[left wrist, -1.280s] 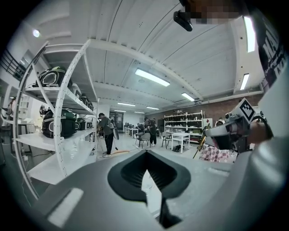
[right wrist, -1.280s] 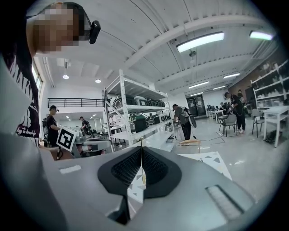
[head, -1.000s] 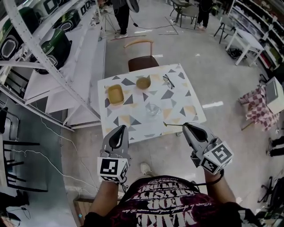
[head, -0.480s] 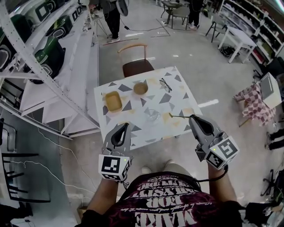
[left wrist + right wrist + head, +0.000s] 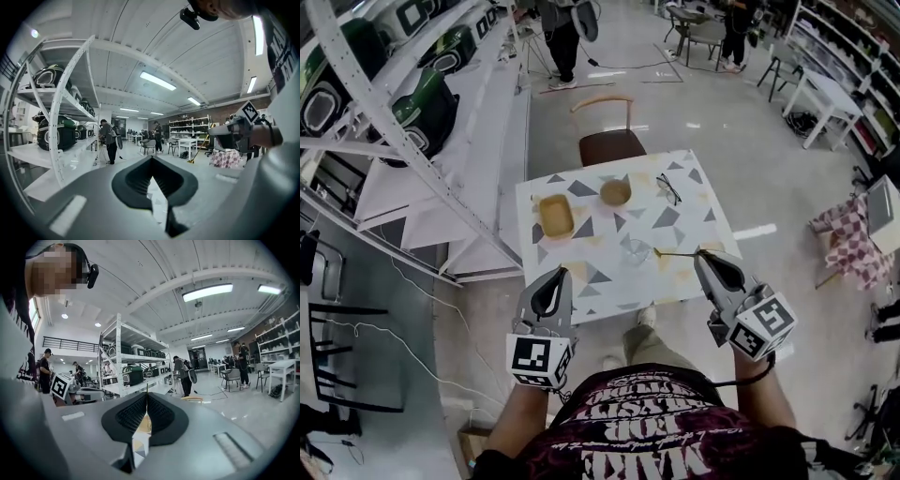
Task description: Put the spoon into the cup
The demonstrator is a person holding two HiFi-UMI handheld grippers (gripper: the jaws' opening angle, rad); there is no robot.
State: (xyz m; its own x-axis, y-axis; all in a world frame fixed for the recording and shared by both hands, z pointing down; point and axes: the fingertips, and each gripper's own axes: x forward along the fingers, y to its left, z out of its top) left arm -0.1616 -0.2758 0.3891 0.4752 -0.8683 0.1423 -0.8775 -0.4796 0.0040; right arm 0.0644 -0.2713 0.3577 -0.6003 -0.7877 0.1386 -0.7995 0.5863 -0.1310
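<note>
**Spoon gripped in the right jaws, beside the cup**

The spoon (image 5: 675, 252) is gripped at its handle end by the right gripper (image 5: 701, 256), whose jaws are pressed shut on it. In the right gripper view only a thin edge of the spoon (image 5: 146, 389) is seen, rising from the closed tips. From those tips the spoon is stretched out toward the person's left. Its free end is seen just beside the clear cup (image 5: 635, 250), on the cup's right and not inside it. The cup is stood upright on the patterned worktop (image 5: 581, 248), toward its near edge.

Further back, a yellow tray (image 5: 555, 214), a round bowl (image 5: 615, 192) and a pair of glasses (image 5: 668, 187) are laid apart from one another.

The left gripper (image 5: 560, 272) is seen over the worktop's near left corner, its jaws brought together with nothing between them. A chair (image 5: 607, 142) is stood at the far side.
</note>
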